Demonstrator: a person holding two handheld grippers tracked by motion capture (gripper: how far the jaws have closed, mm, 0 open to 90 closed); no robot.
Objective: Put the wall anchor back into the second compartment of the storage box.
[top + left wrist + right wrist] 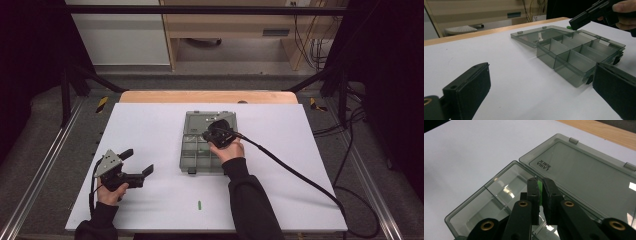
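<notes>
High view: your right gripper (206, 136) hangs over the open compartment box (192, 160), and a second green piece (199, 205) lies near the table's front edge. Left gripper view: your left gripper (541, 92) stands idle, jaws wide apart. Right gripper view: jaws pinch a small green piece (539, 186) above a corner compartment; an early release risks dropping it onto the lid (586, 172).

Box (196, 155) mid-table (150, 125); stick (199, 205) before it.
</notes>
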